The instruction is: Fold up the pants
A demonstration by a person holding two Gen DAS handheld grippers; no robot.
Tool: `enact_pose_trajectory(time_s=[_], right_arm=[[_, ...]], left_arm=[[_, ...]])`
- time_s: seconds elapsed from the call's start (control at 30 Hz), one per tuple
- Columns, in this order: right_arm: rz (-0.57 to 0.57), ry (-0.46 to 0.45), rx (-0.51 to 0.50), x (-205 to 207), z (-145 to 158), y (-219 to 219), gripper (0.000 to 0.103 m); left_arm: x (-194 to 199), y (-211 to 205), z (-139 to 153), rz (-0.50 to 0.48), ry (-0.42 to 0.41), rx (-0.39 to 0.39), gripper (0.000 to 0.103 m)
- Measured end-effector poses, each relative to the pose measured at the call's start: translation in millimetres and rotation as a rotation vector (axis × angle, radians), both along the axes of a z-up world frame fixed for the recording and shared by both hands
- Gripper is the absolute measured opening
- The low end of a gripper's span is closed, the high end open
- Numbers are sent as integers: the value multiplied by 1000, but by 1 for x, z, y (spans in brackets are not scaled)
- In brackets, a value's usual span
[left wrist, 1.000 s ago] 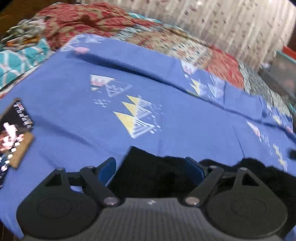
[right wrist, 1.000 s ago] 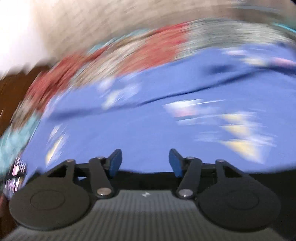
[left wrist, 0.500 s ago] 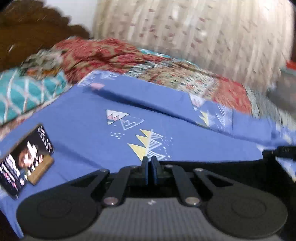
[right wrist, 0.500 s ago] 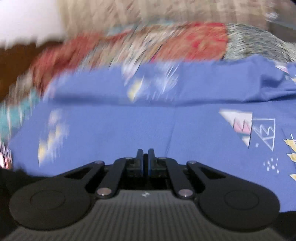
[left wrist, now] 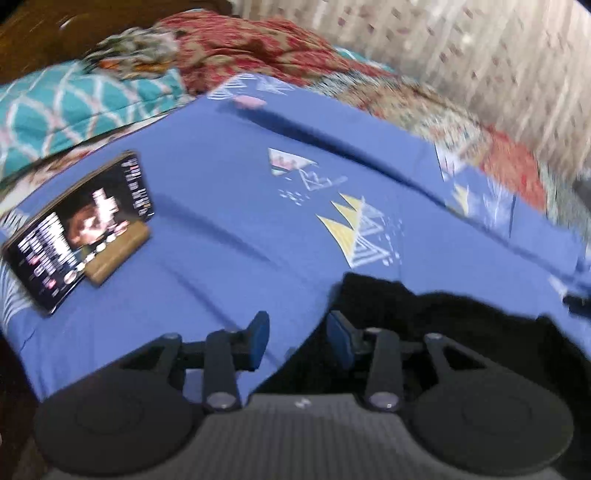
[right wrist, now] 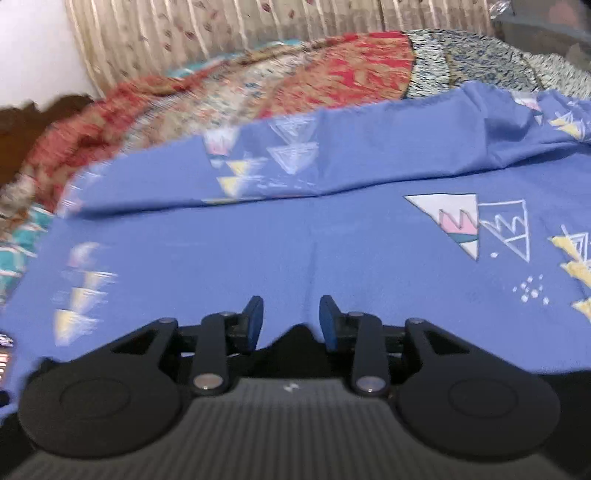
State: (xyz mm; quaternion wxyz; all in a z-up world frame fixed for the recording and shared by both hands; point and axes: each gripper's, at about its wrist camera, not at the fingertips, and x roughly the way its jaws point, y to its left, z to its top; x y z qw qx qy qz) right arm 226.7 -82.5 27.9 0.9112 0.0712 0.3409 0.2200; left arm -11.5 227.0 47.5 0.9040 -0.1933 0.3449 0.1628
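1. One pair of black pants (left wrist: pixel 424 317) lies on one blue sheet (left wrist: pixel 229 192) spread over a bed. In the left wrist view the dark cloth bunches low and right of centre, running under that gripper's right finger and on toward the right edge.
2. The left gripper (left wrist: pixel 298 338) has its two fingers apart; its jaws have just been opening. The gap between the pads shows blue sheet and the edge of the pants, and neither pad presses on cloth.
3. The right gripper (right wrist: pixel 291 322) also has its two fingers apart, and its jaws too have just been opening. A small hump of the pants (right wrist: pixel 295 338) sits low in the gap, just ahead of the gripper's body, with the pads clear of it.
4. One phone (left wrist: pixel 74 229) with a lit screen stands tilted on one small wooden stand (left wrist: pixel 118 254), on the sheet at the left of the left wrist view, well apart from the pants.
5. The sheet carries several printed triangle clusters: two clear ones in the left wrist view, more in the right, some blurred.
6. Behind the sheet lie one red patterned quilt (right wrist: pixel 332 77) and one teal patterned cushion (left wrist: pixel 74 107); one pale curtain (right wrist: pixel 221 33) hangs beyond.
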Motion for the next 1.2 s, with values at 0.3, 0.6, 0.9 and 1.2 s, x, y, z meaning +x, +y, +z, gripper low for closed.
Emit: enact_pose_trajectory(time_s=[0.3,0.6,0.9,1.2], right_arm=[[511,80,73,-85,1,116,36],[681,157,-130,-134,-65,220,17],[626,145,-80,-131,-60,239,17],[620,158,-89,-138,-61,237,18]], left_arm=[[-35,19,-4,46,-33,-293,53],[-30,13,-33,4,14,-438,87],[-12,-22,-28,-44,-1,-160,23],[-17,-36,-34,-8,44,7,40]])
